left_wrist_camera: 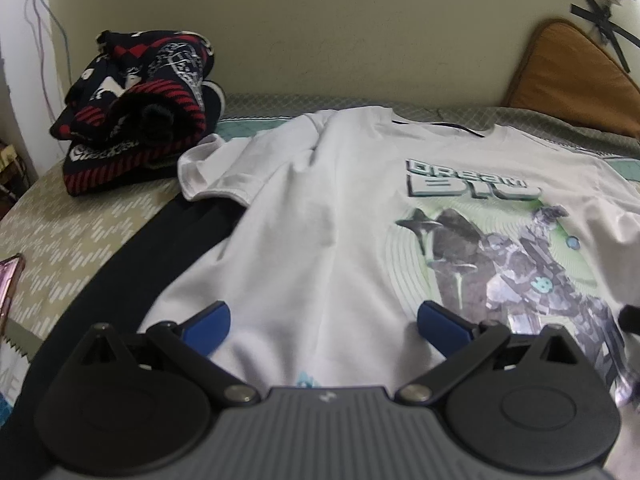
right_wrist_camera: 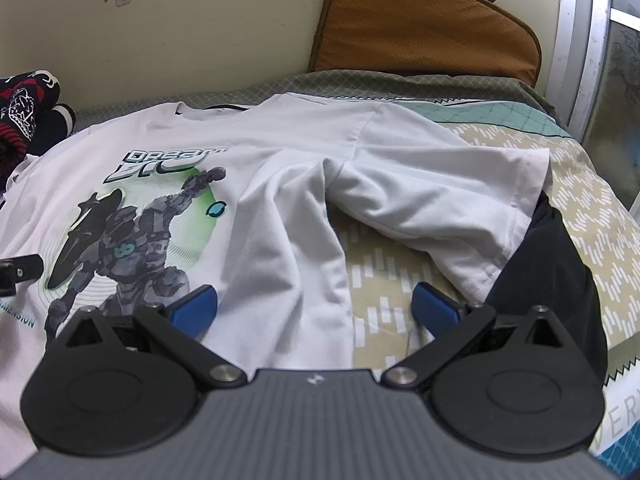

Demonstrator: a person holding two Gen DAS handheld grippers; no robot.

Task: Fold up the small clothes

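Note:
A white T-shirt [left_wrist_camera: 320, 216] with a "Dream Big" robot print lies face up on the bed, neck toward the wall. It also shows in the right wrist view [right_wrist_camera: 280, 208]. My left gripper [left_wrist_camera: 323, 322] is open just above the shirt's lower left part, with nothing between its blue pads [left_wrist_camera: 208, 326]. My right gripper [right_wrist_camera: 314, 306] is open over the shirt's right side edge, near the rumpled right sleeve [right_wrist_camera: 452, 196], and holds nothing. A dark garment [left_wrist_camera: 132, 256] lies under the shirt, showing at both sides.
A folded dark red-and-white patterned garment [left_wrist_camera: 136, 108] sits at the back left by the wall. An orange cushion [right_wrist_camera: 424, 28] leans on the wall at the back right. A phone [left_wrist_camera: 10, 284] lies at the bed's left edge. The bedspread [right_wrist_camera: 384, 276] is patterned beige.

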